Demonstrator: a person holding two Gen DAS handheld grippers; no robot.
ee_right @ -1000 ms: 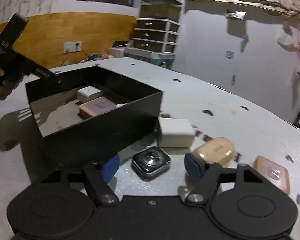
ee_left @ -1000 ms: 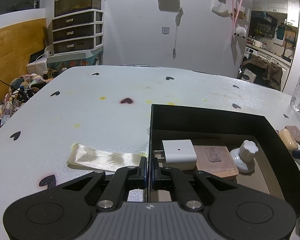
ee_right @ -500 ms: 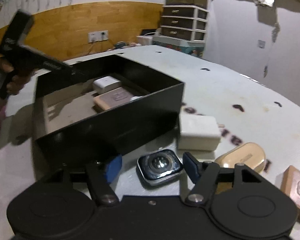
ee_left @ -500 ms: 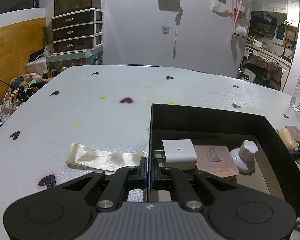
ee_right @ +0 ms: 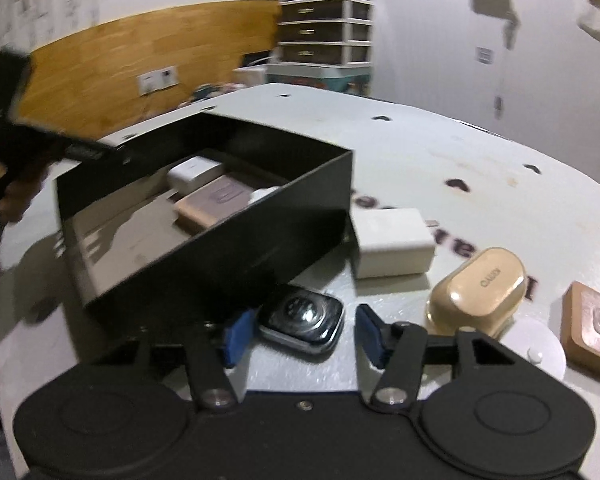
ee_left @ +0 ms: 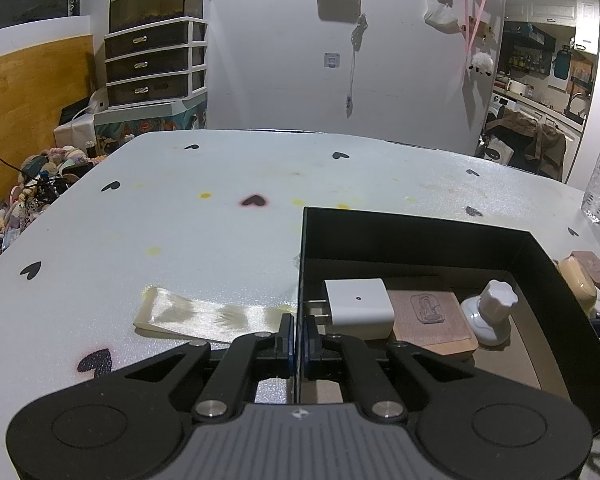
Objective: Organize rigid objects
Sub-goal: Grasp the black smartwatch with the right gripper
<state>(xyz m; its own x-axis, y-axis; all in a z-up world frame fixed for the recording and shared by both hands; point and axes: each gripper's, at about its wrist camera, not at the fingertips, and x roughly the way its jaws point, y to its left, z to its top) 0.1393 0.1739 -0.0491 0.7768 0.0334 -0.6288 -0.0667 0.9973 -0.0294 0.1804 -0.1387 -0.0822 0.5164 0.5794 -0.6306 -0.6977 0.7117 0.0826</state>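
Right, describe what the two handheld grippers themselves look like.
Both grippers, left and right, have a wide matte black body, two round discs, black linkage arms with silver pivot screws, and blue finger pads. The left shows a ribbed grey centre panel.

Black box [ee_right: 204,240]: smooth walls with a glossy sheen, dull brown floor inside. Beside the box: smartwatch body [ee_right: 302,322] with glossy dark glass, matt white plastic charger [ee_right: 390,248], glossy beige earbud case [ee_right: 478,292]. Table [ee_left: 180,232] under the box: pale, finely speckled matt surface, carrying a shiny satin ribbon [ee_left: 212,316].
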